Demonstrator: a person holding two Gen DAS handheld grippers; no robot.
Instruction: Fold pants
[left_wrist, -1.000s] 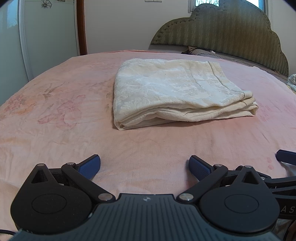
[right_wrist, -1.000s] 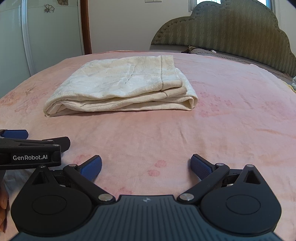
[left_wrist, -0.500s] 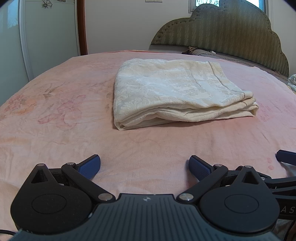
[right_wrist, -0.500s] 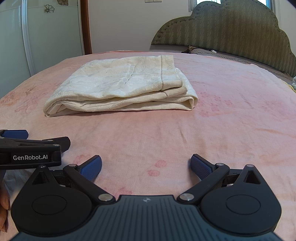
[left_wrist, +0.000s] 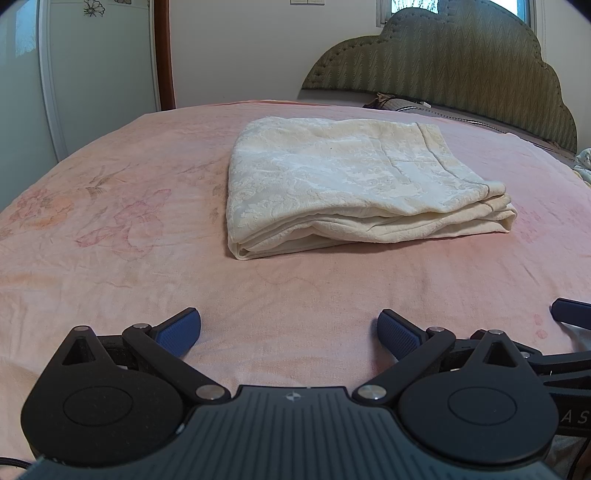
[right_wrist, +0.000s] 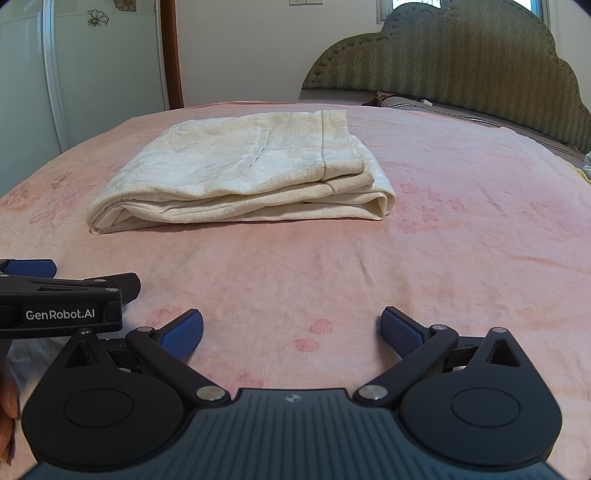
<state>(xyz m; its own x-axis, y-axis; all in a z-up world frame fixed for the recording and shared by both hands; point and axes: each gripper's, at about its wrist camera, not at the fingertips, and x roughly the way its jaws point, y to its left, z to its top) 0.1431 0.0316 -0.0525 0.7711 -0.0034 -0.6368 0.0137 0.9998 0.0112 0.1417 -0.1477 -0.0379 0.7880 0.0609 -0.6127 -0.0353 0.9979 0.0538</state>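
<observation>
Left wrist view: matched the picture from a second before in every visible respect. Left claw (left_wrist: 289, 328) spread wide, blue pads (left_wrist: 178, 329) far apart, holding nothing, low over the pink floral bedspread (left_wrist: 110, 229). Cream pants (left_wrist: 354, 188) lay folded in a flat stack on the bed, ahead of the claw and well apart from it, unshifted. Green padded headboard (left_wrist: 461, 55) behind. A blue tip of the other tool showed at the right edge.

Right wrist view: likewise unchanged from earlier. Right claw (right_wrist: 291, 330) wide, empty, pads (right_wrist: 400, 330) clear of the cloth. Pants (right_wrist: 240, 181) ahead and to the left, folded edge facing the camera, resting on the bedspread (right_wrist: 480, 221). Left claw (right_wrist: 31, 268) seen side-on at the left edge, just beside the right one.
</observation>
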